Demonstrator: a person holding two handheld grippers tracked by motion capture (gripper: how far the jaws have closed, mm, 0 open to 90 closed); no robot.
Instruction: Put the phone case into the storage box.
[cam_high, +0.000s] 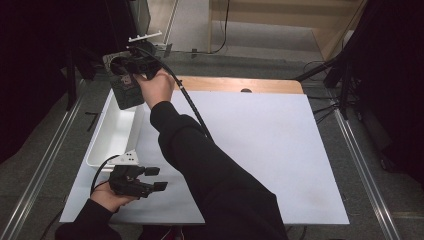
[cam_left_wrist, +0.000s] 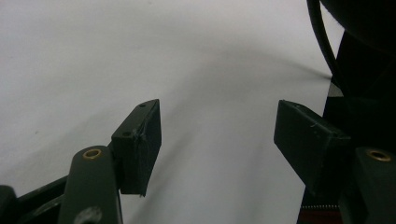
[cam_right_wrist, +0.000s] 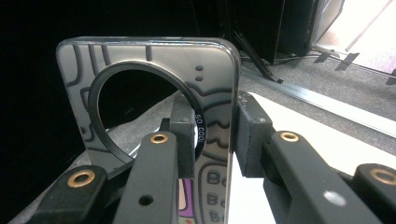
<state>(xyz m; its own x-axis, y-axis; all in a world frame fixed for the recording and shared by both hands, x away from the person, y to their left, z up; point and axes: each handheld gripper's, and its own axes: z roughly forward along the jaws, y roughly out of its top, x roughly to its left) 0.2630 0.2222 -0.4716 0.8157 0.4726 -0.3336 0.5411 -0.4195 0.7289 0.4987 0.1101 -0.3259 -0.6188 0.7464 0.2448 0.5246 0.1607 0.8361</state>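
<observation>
Now right gripper (cam_right_wrist: 212, 135) clamps glossy flat box (cam_right_wrist: 154, 79) — rounded corners, ring window.

The left gripper (cam_left_wrist: 217, 140) hangs over a white table top (cam_left_wrist: 140, 51) with its two black jaws standing well apart and nothing between them. The left pad (cam_left_wrist: 140, 144) is turned so its flat inner face shows (a brass rivet sits on the arm just below it), and the right pad (cam_left_wrist: 308, 140) is a thicker dark block. At the upper right a black cable (cam_left_wrist: 323, 39) curves down past a dark sleeve (cam_left_wrist: 369, 70). The table's edge lies at the far right, beside that pad.
</observation>
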